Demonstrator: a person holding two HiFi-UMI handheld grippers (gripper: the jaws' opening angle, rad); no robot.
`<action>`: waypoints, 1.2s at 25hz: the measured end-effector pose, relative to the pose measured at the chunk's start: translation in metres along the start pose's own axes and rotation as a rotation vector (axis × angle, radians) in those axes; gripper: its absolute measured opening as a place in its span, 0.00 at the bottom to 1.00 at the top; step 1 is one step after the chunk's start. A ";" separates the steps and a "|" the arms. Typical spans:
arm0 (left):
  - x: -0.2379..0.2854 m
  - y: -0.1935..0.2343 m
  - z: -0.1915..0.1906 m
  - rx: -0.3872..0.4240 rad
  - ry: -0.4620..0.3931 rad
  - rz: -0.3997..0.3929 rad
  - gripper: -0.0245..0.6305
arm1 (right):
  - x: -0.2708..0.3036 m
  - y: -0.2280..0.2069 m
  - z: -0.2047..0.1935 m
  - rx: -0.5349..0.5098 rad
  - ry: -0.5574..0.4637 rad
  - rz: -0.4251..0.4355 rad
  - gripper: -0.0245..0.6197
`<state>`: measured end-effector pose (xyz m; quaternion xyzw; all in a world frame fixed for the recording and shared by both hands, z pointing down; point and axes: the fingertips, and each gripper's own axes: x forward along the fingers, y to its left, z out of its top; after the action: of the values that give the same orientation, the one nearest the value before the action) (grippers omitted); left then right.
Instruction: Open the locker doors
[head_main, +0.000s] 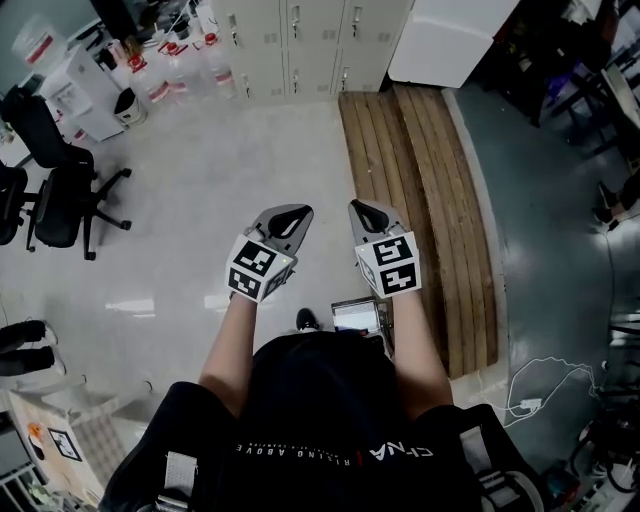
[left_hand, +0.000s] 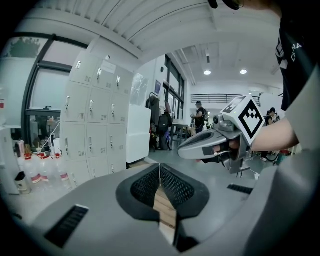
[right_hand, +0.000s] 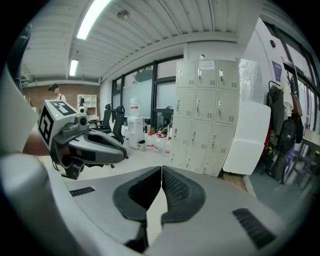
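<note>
I held the two tools side by side over the floor (head_main: 220, 170), a little apart. My left hand-held gripper (head_main: 293, 214) had its jaws pressed together with nothing between them, and my right hand-held gripper (head_main: 366, 211) was likewise closed and empty. The lockers (head_main: 300, 40) stood against the far wall, well apart from both, and every door I could see was shut. A white panel (head_main: 450, 40) leaned just beside them. Wooden planks (head_main: 420, 200) lay along the floor to my right, and office chairs (head_main: 60, 190) sat off to my left.
</note>
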<state>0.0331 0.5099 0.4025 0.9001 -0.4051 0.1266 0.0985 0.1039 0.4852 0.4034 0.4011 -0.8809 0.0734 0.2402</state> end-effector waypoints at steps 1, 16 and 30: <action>0.002 0.004 -0.002 -0.002 0.002 -0.003 0.07 | 0.006 -0.001 -0.001 0.003 0.007 0.001 0.08; 0.066 0.123 0.014 -0.042 -0.001 0.118 0.07 | 0.129 -0.057 0.047 -0.043 0.001 0.100 0.08; 0.215 0.210 0.082 -0.051 0.016 0.189 0.07 | 0.228 -0.207 0.107 -0.062 -0.013 0.177 0.08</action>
<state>0.0249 0.1985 0.4062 0.8539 -0.4907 0.1320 0.1120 0.0901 0.1595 0.4070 0.3147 -0.9163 0.0643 0.2392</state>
